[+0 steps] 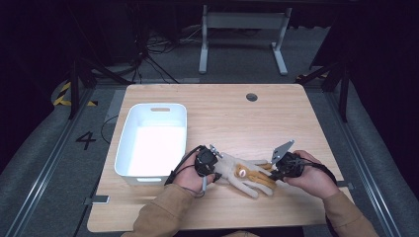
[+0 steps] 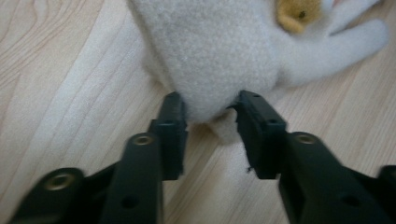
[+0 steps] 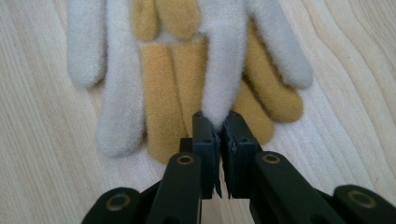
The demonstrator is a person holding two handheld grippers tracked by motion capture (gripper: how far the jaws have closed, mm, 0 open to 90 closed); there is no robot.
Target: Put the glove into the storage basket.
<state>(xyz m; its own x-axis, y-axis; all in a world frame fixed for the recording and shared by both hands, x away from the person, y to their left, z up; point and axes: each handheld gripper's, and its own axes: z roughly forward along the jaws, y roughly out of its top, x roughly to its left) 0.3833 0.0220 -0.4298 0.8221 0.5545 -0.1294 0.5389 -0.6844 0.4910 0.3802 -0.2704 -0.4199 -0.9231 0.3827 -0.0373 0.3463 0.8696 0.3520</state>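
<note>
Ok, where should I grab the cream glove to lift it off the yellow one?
Grip the cream glove at both ends: left gripper on the cuff from its open end, right gripper on a fingertip from the finger side. It lies flat on the yellow glove, and those edges stick out.

Gloves (image 1: pixel 247 174) flat on table (image 1: pixel 276 118), near front edge, between left gripper (image 1: pixel 213 163) and right gripper (image 1: pixel 274 174). Bin (image 1: pixel 129 129) left of gloves, behind left hand (image 1: pixel 190 177).

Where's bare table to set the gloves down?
Bare wood: the table's far half, between the white bin and the right edge. Crowded at the near edge: both tongs, left and right, and the gloves.
</note>
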